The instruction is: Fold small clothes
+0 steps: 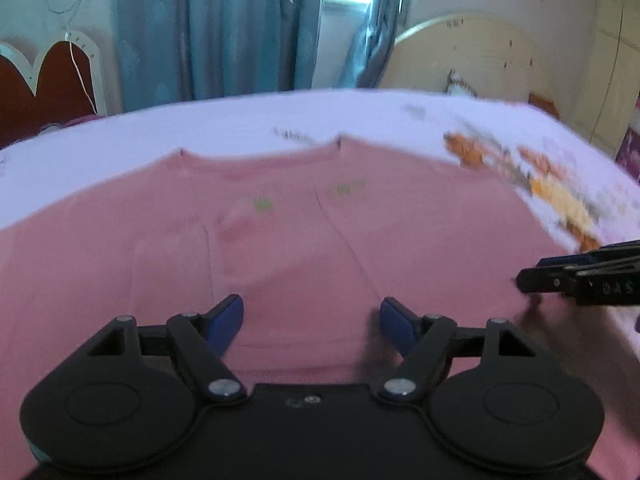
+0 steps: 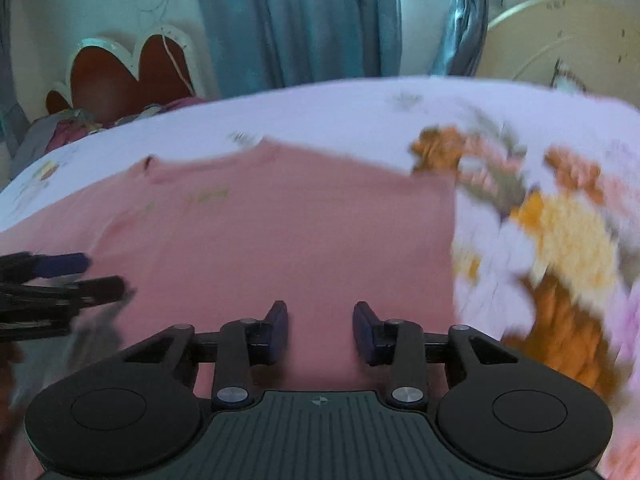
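A small pink sweater (image 1: 304, 232) lies spread flat on the bed, its neckline (image 1: 260, 154) at the far side and small green marks on the chest. A flap of it seems to lie folded over the front on the left. My left gripper (image 1: 311, 306) hovers over the sweater's near hem, jaws wide open with nothing between them. My right gripper (image 2: 320, 310) is over the sweater's (image 2: 280, 220) right part, jaws partly open and empty. Each gripper shows in the other's view: the right gripper (image 1: 534, 272) at the right edge, the left gripper (image 2: 102, 274) at the left edge.
The bed sheet (image 1: 240, 120) is white with an orange and yellow flower print (image 2: 560, 232) to the right of the sweater. A cream headboard (image 1: 472, 52) stands at the far right, blue curtains (image 1: 216, 28) behind, and a red scalloped board (image 1: 52, 80) with piled clothes (image 2: 72, 128) at the far left.
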Motion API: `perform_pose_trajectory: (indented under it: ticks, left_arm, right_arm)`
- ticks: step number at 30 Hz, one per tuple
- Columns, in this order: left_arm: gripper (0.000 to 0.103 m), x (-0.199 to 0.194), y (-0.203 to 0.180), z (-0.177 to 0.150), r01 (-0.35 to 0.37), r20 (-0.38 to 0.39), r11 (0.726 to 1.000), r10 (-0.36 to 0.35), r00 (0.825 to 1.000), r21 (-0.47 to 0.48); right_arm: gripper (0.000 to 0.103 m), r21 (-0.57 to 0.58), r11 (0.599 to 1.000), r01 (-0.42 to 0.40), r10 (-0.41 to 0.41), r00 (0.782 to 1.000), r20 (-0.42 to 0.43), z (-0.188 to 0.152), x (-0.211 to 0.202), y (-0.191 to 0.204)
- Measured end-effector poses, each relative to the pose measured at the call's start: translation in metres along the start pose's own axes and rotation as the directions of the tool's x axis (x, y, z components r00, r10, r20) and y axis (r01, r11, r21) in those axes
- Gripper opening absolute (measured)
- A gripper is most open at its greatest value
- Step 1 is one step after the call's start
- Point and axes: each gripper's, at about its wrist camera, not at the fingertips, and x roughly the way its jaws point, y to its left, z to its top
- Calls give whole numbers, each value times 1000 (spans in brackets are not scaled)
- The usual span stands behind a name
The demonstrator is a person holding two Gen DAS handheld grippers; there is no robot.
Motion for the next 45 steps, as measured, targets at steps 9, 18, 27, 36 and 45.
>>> perform_pose_trajectory:
  ticks: [9,18,27,36,45]
  left_arm:
    - [76,-7,20,-4,-40,-5,999,40,999,-28]
    - [77,-32,40,-6,-74,4,995,75,997,-73]
    - [81,-67,95,-23,-136,32,979,142,989,-153]
    - [66,-160,278,-100,-361,4,763,430,903,-537]
    - [46,-221,417,-178,-213,15,412,483,875,-886]
  right_arm:
    - [37,-21,986,165,-166,986,-12,-3,-2,-9]
    - [37,21,992,126,-126,992,11,-2,-20,22]
    - [37,71,991,115,-114,993,-23,-1,-15,44]
    - [37,56,994,99,-98,995,-7,14,3,81]
    - [37,61,995,82,-81,997,-9,27,22,111]
